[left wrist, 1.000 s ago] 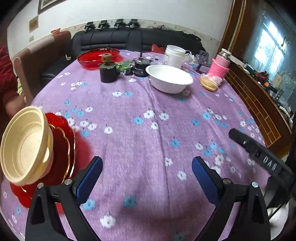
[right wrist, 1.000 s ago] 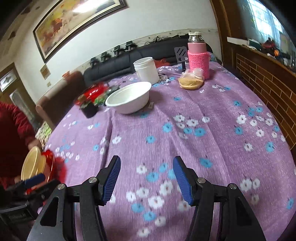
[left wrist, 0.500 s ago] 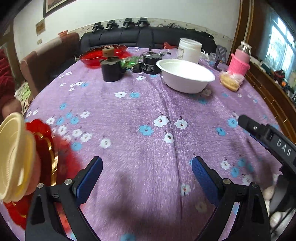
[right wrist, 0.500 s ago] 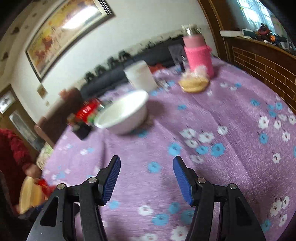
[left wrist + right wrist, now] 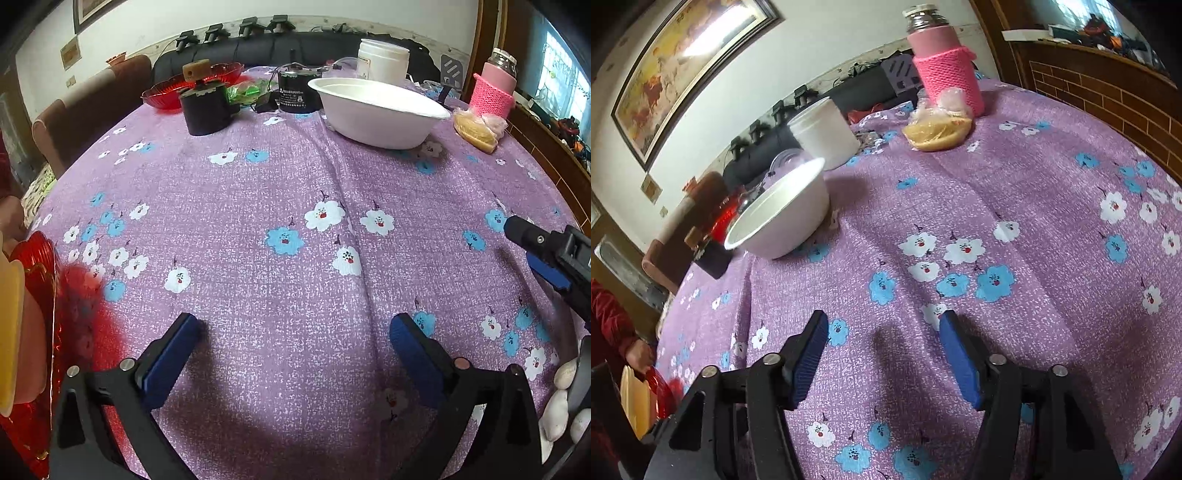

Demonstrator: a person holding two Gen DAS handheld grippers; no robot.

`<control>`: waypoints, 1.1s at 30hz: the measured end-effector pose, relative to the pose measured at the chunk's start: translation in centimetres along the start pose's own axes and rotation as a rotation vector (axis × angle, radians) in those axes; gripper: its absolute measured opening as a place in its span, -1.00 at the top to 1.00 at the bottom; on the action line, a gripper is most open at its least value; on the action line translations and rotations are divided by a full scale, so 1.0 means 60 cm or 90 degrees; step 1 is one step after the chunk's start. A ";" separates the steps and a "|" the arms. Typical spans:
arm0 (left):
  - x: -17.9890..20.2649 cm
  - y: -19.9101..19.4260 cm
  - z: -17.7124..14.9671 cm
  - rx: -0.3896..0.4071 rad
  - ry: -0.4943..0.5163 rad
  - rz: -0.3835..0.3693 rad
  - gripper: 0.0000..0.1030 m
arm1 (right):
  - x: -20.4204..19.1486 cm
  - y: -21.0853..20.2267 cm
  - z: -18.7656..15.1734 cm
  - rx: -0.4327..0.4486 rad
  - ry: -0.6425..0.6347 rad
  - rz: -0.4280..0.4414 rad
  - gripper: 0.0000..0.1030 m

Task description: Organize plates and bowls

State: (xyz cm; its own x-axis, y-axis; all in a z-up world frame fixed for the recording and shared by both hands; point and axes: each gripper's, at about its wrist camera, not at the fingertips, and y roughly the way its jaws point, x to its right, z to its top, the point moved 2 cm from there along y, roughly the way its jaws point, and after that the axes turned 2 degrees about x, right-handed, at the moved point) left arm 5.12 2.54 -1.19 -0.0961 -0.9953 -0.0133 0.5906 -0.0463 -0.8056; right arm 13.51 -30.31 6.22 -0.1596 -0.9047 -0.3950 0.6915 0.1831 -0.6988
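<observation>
A white bowl sits at the far side of the purple flowered table. Behind it, to the left, lies a red glass dish. At the left edge a person's hand holds a yellow bowl against a red plate. My left gripper hovers low over bare cloth, jaws opening wide with nothing between them. My right gripper is also opening and empty. One of its fingers shows at the right of the left wrist view.
Near the white bowl stand a black jar, a black can, a white tub, a pink-sleeved bottle and a bag of food. A sofa and chair ring the far edge; a brick-pattern ledge runs along the right.
Both grippers have sunk toward the table and moved forward, so the white bowl looks larger. The hand-held bowl and plate slid to the left edge. The right view has rolled.
</observation>
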 end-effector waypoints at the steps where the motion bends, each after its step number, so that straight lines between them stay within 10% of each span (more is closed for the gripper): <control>1: 0.001 0.001 0.000 0.000 0.000 0.000 -1.00 | -0.004 0.001 -0.001 -0.001 -0.007 -0.004 -0.37; 33: 0.002 0.001 -0.001 0.000 -0.001 -0.002 -1.00 | -0.016 0.003 -0.005 -0.007 -0.025 -0.010 -0.55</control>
State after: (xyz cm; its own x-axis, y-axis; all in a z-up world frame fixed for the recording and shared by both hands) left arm 5.12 2.40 -1.27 -0.0970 -0.9952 -0.0107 0.5907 -0.0489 -0.8054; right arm 13.59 -29.28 6.30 -0.1421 -0.9222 -0.3597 0.6817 0.1723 -0.7111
